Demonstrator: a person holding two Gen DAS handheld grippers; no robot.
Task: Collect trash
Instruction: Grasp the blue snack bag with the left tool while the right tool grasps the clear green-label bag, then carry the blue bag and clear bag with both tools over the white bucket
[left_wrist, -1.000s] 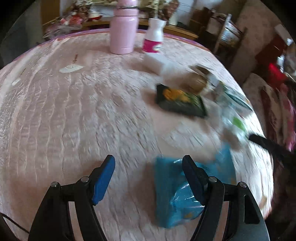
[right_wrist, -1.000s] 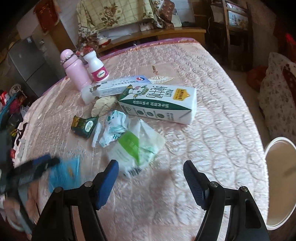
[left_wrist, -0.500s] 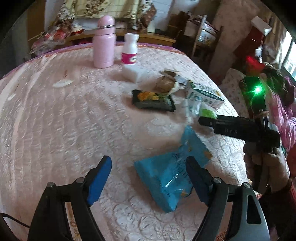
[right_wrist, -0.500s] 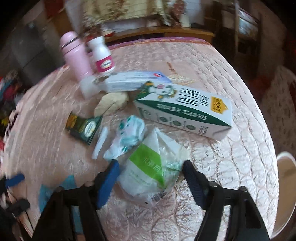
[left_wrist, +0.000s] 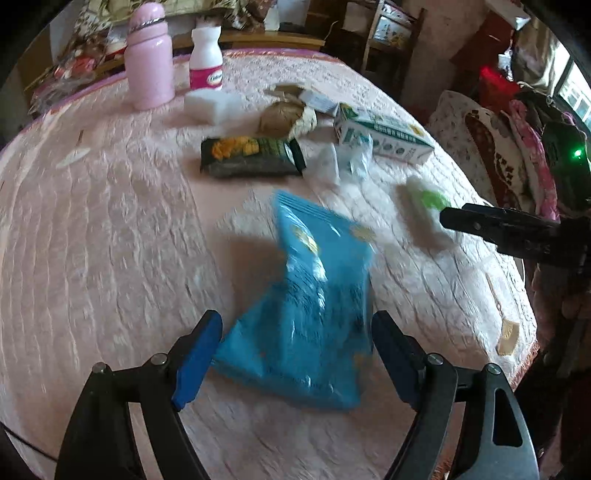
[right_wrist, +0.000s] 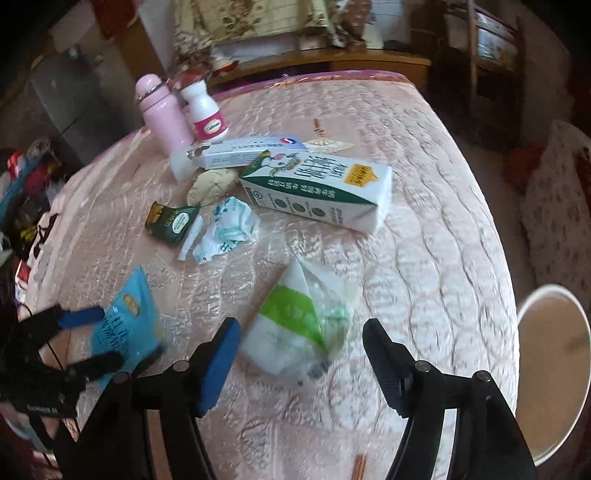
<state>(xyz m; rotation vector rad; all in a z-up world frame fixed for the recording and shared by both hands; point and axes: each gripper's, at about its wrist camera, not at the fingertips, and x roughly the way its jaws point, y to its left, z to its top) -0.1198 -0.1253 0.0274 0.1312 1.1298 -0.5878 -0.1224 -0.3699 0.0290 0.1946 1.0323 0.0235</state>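
Nearest us, our left gripper (left_wrist: 295, 354) stands with its jaws released and spread wide; they have been opening over the last second, and the blue bag (left_wrist: 306, 306) lies between them with neither pad pressing on it. The bag lies on the quilt (left_wrist: 110, 229), its wide end between the jaws and its long axis running up toward 12 o'clock, tipped slightly to 11. From the right wrist view the same blue bag (right_wrist: 123, 325) lies at 9 o'clock, straddled by the left gripper (right_wrist: 85, 338).

Our right gripper (right_wrist: 299, 360) is likewise released. Its jaws have just widened a little, and the green-and-white bag (right_wrist: 301, 325) sits in the gap, hard by the left pad and clear of the right one. Its long axis leans from 7 to 1 o'clock. So each hand is nearest its own piece, and we judge that each need only descend and close across the short width.

The blue bag looks glossy, crinkled and flat, blurred here. The green-and-white one is soft, translucent plastic, puffed and creased.

Farther on lie a crumpled white wrapper (right_wrist: 229, 230), a dark snack packet (left_wrist: 253, 157), a milk carton (right_wrist: 317, 190) on its side, then a pink bottle (left_wrist: 149, 59) at 11 o'clock. A white bin (right_wrist: 554, 328) stands off the quilt at 3 o'clock.
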